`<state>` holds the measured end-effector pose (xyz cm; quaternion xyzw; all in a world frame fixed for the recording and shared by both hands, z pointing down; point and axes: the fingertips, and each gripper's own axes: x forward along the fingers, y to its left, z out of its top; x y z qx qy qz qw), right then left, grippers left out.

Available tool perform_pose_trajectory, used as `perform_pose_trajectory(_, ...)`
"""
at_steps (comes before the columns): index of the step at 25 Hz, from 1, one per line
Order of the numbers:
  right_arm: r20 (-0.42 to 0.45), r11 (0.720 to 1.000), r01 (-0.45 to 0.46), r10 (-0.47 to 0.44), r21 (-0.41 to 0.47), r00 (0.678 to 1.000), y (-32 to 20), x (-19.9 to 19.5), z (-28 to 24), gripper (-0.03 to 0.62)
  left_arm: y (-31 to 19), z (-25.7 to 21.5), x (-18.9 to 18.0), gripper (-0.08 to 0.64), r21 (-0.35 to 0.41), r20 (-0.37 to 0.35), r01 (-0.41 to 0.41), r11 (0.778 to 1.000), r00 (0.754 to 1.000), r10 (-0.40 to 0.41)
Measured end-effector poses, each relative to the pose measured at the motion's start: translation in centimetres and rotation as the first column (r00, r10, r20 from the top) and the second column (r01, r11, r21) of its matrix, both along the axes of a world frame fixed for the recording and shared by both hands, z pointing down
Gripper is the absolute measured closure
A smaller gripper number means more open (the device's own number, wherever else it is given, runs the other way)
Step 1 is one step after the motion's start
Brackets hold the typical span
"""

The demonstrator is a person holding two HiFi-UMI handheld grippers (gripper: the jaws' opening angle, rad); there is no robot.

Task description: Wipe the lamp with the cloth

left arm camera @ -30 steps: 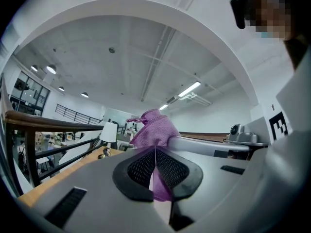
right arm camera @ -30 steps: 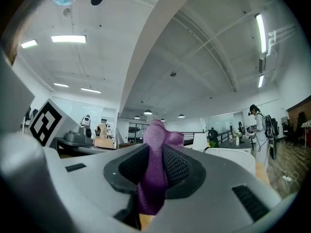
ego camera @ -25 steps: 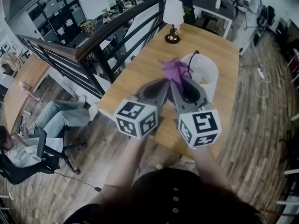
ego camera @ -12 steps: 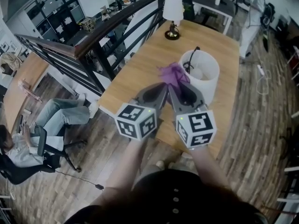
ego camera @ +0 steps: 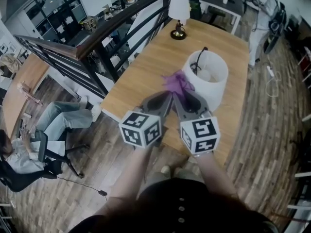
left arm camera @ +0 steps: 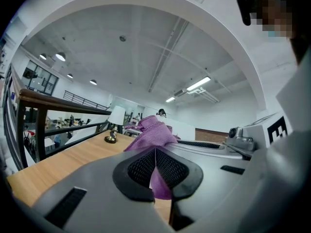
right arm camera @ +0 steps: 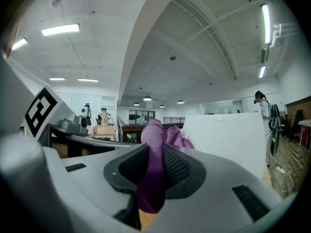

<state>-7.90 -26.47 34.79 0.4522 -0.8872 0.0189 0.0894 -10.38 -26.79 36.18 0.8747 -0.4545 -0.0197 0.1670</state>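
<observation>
Both grippers hold one purple cloth (ego camera: 178, 83) above the near part of the wooden table (ego camera: 146, 67). My left gripper (ego camera: 167, 97) is shut on the cloth (left arm camera: 153, 135), which bunches up past its jaws. My right gripper (ego camera: 178, 97) is shut on the same cloth (right arm camera: 155, 154). A lamp with a wide white shade (ego camera: 208, 74) stands just beyond and to the right of the cloth; its shade (right arm camera: 228, 135) fills the right of the right gripper view. A smaller lamp (ego camera: 179, 13) with a white shade and dark base stands at the table's far end, also small in the left gripper view (left arm camera: 115, 123).
A dark railing (ego camera: 97, 47) runs along the table's left side, with a drop to a lower floor where a person sits in a chair (ego camera: 34, 144). A person (ego camera: 265, 8) stands at the far right by another desk (ego camera: 221, 6). A cable (ego camera: 272, 84) lies on the wooden floor.
Both grippers with the cloth have drawn slightly back toward me and down in the view. The white-shaded lamp now sits a little farther from the cloth.
</observation>
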Motion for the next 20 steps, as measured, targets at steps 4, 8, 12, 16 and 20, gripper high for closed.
perform_pose_trajectory(4, -0.01, 1.0, 0.004, -0.004, -0.023, 1.0, 0.3, -0.1, 0.9, 0.506, 0.4, 0.8, -0.1, 0.545, -0.02, 0.011, 0.004, 1.0, 1.0, -0.004)
perform_pose_trajectory(8, -0.022, 0.999, 0.008, -0.009, -0.041, 1.0, 0.5, -0.1, 2.0, 0.506, 0.9, 2.1, 0.0, 0.545, -0.05, 0.008, 0.014, 0.999, 1.0, -0.013)
perform_pose_trajectory(12, -0.02, 0.998, 0.015, -0.016, -0.065, 1.0, 0.8, -0.2, 3.1, 0.506, 1.2, 3.2, -0.1, 0.546, -0.076, 0.01, 0.022, 0.997, 1.0, -0.021)
perform_pose_trajectory(16, -0.021, 0.997, 0.018, -0.02, -0.081, 1.0, 1.0, -0.3, 4.2, 0.506, 1.4, 4.4, -0.2, 0.546, -0.099, 0.014, 0.027, 0.995, 1.0, -0.026)
perform_pose_trajectory(20, -0.019, 0.994, 0.027, -0.029, -0.105, 0.999, 1.2, -0.5, 5.2, 0.506, 1.6, 5.5, -0.3, 0.548, -0.123, 0.019, 0.033, 0.992, 0.999, -0.031)
